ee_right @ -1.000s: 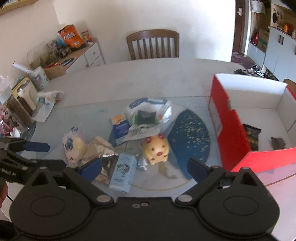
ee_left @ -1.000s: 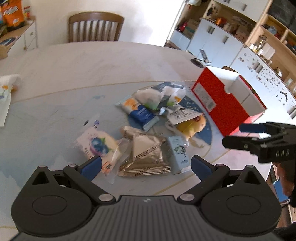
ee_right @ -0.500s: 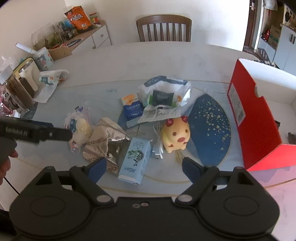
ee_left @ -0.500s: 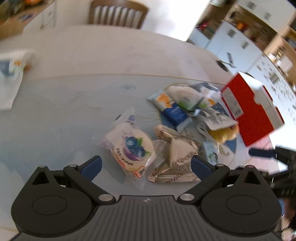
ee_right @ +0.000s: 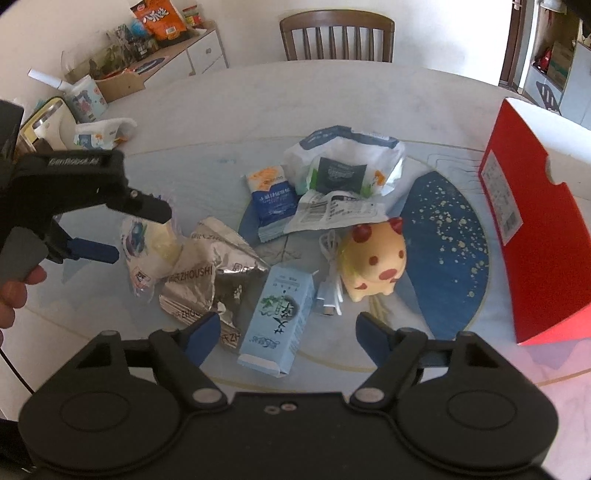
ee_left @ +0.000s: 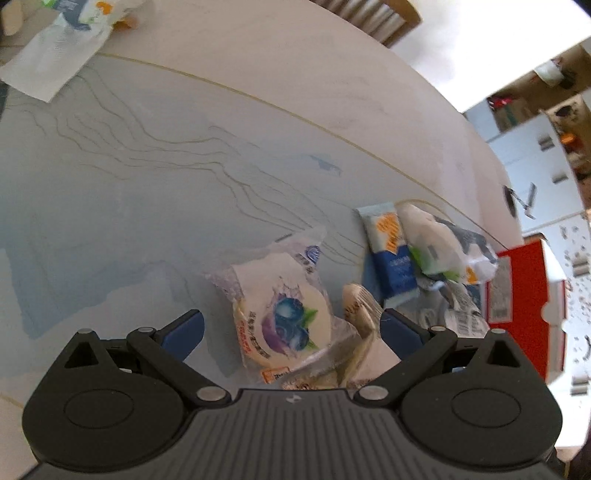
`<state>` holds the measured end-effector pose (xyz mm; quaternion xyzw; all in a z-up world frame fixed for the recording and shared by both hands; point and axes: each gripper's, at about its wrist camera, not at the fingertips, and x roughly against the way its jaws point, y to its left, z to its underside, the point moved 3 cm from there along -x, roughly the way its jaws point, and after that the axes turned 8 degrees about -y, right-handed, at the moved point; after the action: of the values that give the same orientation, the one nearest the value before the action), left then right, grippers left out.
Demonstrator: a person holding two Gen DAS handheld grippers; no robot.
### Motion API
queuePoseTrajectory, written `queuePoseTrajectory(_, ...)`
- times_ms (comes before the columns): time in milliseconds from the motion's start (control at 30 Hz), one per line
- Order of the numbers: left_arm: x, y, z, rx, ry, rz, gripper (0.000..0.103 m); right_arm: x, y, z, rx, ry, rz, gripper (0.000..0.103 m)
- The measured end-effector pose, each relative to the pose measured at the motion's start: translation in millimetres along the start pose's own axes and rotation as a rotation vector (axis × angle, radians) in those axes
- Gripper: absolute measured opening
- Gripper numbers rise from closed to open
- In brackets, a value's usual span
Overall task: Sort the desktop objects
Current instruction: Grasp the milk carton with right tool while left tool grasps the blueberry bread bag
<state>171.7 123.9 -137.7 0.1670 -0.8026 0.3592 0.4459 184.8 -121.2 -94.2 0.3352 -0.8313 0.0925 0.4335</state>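
A heap of small goods lies on the table. My left gripper (ee_left: pixel 291 328) is open, tilted down over a blueberry pastry packet (ee_left: pixel 284 321) that sits between its blue pads without touching them. In the right wrist view the left gripper (ee_right: pixel 129 232) hovers over that packet (ee_right: pixel 147 247). My right gripper (ee_right: pixel 288 334) hangs above a light blue carton (ee_right: pixel 280 310). Its jaws are closing, and the pads stand apart from the carton's sides. A silver foil bag (ee_right: pixel 207 273), a yellow pig toy (ee_right: pixel 373 258) and a white cable (ee_right: pixel 328 280) lie beside the carton.
A red open box (ee_right: pixel 532 236) stands at the right, on the edge of a dark blue round mat (ee_right: pixel 443 251). A blue snack packet (ee_right: pixel 273 199) and a white bag (ee_right: pixel 343 166) lie behind. A chair (ee_right: pixel 336 35) and a cluttered sideboard (ee_right: pixel 147 48) stand beyond the table.
My left gripper has rolled and dropped leftward, bringing the blueberry packet between its pads. My right gripper has sunk toward the carton, with its jaws narrower than before.
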Motion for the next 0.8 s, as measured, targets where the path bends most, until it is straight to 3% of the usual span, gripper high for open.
queuePoseTrajectory(167, -8.4, 0.6, 1.4, 0.014, -0.004, -0.053, 0.089, -10.5, -0.2, 2.7, -0.004, 0.025, 0.012, 0.074)
queuePoseTrajectory(400, -13.2, -6.7, 4.5, -0.027, -0.022, -0.085, 0.088, -25.0, 2.4, 4.3, -0.034, 0.047, 0.027, 0.059)
queuePoseTrajectory(633, -12.6, -15.5, 12.1, -0.143, -0.040, -0.114, 0.088, -33.5, -7.4, 9.1, -0.097, 0.062, 0.064, 0.049)
queuePoseTrajectory(800, -14.1, -22.0, 15.7, -0.264, -0.065, -0.151, 0.081, -33.6, -8.1, 9.3, -0.095, 0.063, 0.069, 0.046)
